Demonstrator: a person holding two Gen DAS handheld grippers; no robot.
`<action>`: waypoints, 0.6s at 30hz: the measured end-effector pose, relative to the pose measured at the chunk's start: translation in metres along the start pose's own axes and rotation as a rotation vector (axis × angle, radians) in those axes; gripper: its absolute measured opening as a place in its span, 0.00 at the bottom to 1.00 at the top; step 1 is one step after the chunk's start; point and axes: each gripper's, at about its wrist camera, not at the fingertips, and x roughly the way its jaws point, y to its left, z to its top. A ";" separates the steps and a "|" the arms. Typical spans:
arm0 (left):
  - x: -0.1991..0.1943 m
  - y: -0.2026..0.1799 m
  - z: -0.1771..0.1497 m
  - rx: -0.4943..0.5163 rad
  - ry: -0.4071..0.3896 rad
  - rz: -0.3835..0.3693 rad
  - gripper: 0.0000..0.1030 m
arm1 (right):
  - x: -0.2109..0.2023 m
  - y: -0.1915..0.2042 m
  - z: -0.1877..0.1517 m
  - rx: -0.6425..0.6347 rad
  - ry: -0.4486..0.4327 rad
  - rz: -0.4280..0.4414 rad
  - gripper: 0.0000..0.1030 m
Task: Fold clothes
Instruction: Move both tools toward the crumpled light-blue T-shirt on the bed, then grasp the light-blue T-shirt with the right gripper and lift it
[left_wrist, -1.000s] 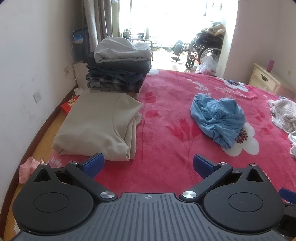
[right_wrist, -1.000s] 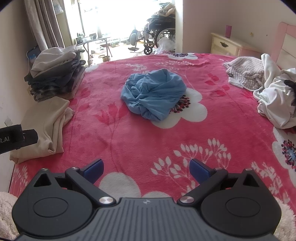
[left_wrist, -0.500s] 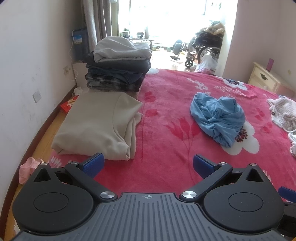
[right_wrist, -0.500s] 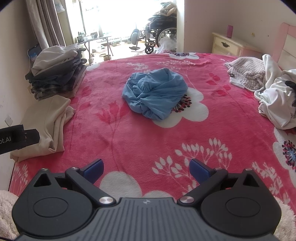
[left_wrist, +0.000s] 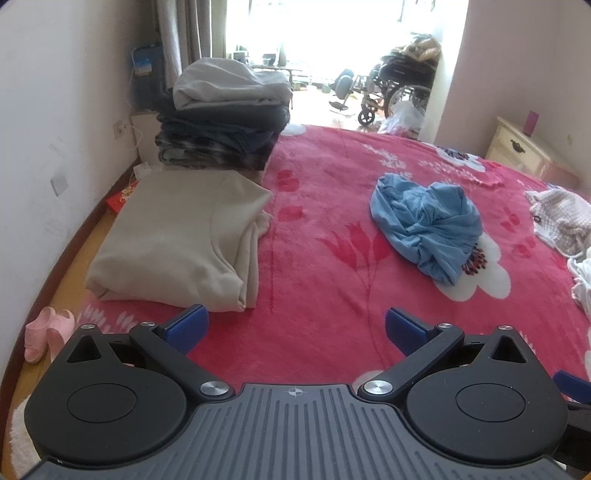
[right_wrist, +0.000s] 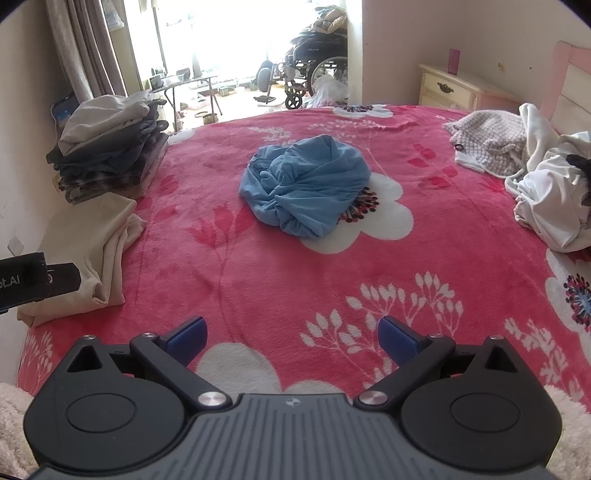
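A crumpled blue shirt (right_wrist: 306, 182) lies bunched in the middle of the red flowered blanket (right_wrist: 332, 280). At the blanket's left edge rests a folded beige top (left_wrist: 184, 236), with a stack of folded clothes (left_wrist: 225, 114) just behind it. Loose white clothes (right_wrist: 554, 199) sit at the right. The left gripper (left_wrist: 293, 328) and right gripper (right_wrist: 291, 334) both hover spread wide, holding nothing, well short of the shirt.
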 end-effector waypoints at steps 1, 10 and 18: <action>0.003 -0.002 0.000 0.007 0.003 -0.005 1.00 | 0.001 -0.003 -0.001 0.006 -0.004 0.001 0.98; 0.061 -0.037 0.017 0.078 0.023 -0.066 1.00 | 0.034 -0.040 -0.007 0.071 -0.011 -0.013 0.98; 0.125 -0.070 0.054 0.112 -0.017 -0.122 1.00 | 0.069 -0.067 0.022 0.074 -0.080 -0.061 0.98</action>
